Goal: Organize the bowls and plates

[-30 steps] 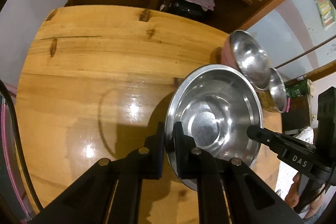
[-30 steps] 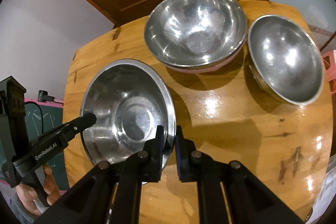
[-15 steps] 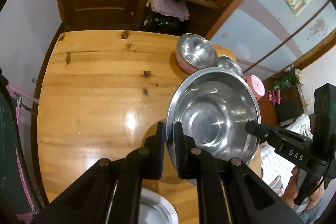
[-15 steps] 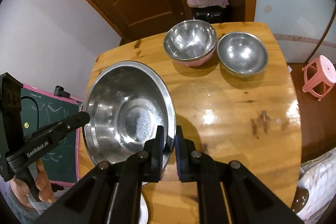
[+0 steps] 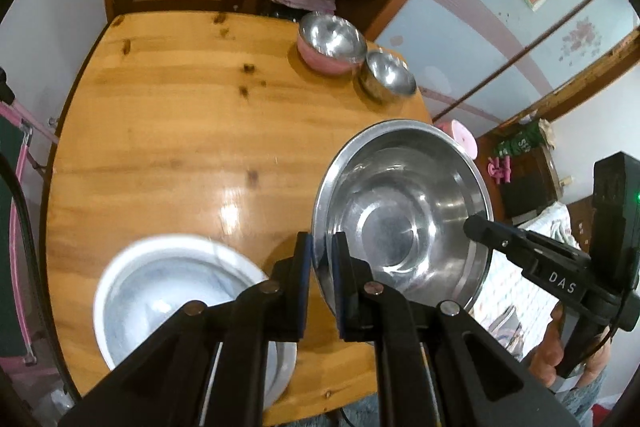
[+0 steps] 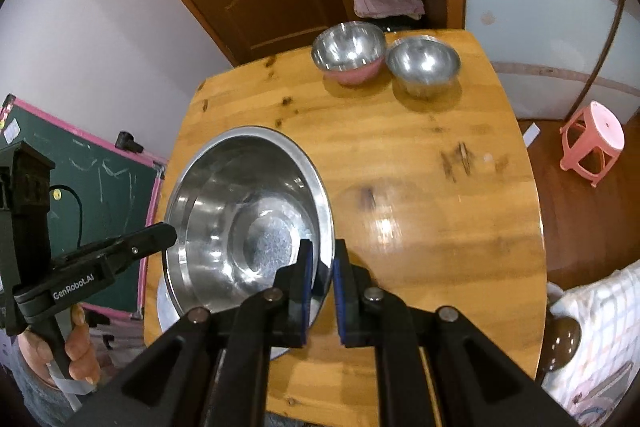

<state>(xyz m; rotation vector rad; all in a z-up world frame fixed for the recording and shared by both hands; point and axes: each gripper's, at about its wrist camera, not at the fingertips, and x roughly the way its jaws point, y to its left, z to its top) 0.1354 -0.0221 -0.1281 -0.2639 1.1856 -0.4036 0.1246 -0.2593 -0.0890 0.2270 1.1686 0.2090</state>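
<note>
Both hands are on one big steel bowl [image 5: 404, 223], held up above the bench [image 5: 180, 131]. The left hand-held gripper [image 5: 322, 259] pinches its near rim, jaws clamped on the thin edge, low centre of the left wrist frame. The right hand-held gripper [image 6: 322, 263] grips the opposite rim the same way, low centre in its own frame. Lower left of the left view, a white plate [image 5: 168, 291] lies on the bench, blurred. At the top of both frames a pink bowl [image 6: 348, 53] and a smaller steel bowl [image 6: 424, 65] stand just beside each other at the far edge. A pink stool [image 6: 592, 143] stands on the floor, right
</note>
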